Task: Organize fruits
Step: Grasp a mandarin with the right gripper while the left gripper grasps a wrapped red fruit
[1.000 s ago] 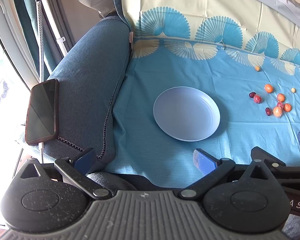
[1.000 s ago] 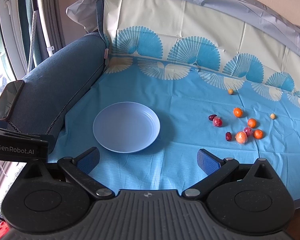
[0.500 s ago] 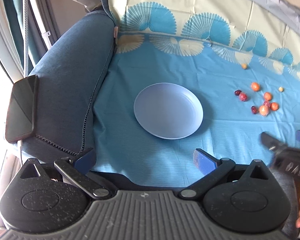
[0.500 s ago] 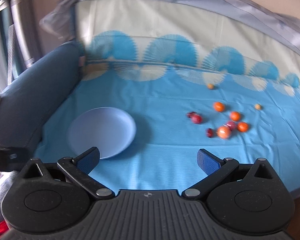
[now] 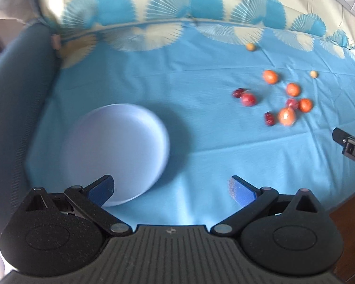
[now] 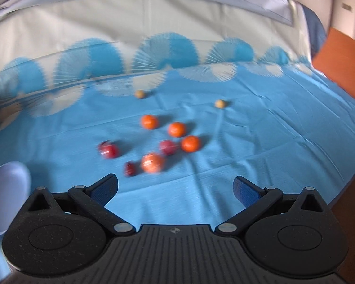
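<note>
Since the earlier frame, both views are swung right: the round pale-blue plate (image 5: 116, 151) is shifted left, the small orange and red fruits (image 6: 151, 162) are centred. Left gripper (image 5: 170, 189) and right gripper (image 6: 175, 188) are held open, empty. Risk: fruits are clustered and could be knocked rolling.

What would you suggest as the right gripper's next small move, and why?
Probably ease the open right gripper forward and down over the nearest orange fruit: it holds nothing, every fruit lies on the cloth, and the plate has none.
</note>
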Demonstrator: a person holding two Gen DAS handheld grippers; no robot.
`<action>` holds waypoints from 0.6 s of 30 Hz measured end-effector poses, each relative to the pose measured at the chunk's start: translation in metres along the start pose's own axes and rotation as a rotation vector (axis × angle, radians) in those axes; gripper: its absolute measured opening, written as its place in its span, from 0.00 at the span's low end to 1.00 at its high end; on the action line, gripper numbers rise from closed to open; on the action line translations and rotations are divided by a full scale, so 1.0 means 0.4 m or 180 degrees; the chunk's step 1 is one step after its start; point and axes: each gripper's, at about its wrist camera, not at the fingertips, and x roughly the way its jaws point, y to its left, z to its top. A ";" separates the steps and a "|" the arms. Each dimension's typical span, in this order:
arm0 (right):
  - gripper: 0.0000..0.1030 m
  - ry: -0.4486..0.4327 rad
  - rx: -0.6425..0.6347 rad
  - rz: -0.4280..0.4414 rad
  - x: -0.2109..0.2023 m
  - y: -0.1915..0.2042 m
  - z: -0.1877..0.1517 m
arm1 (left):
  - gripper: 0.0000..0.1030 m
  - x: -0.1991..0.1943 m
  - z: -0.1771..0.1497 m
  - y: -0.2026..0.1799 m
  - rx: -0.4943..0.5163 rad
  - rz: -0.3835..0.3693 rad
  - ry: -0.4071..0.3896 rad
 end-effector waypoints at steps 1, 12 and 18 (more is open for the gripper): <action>0.99 0.0024 0.0040 -0.0051 0.035 -0.020 0.008 | 1.00 0.028 0.020 -0.022 -0.0010 -0.0049 -0.0005; 0.99 0.0340 -0.0157 -0.0312 0.418 -0.101 0.059 | 1.00 0.329 0.227 -0.213 -0.0090 -0.0089 0.0028; 0.99 0.0420 -0.0215 -0.0215 0.531 -0.107 0.052 | 1.00 0.453 0.283 -0.263 -0.0207 -0.0168 0.0300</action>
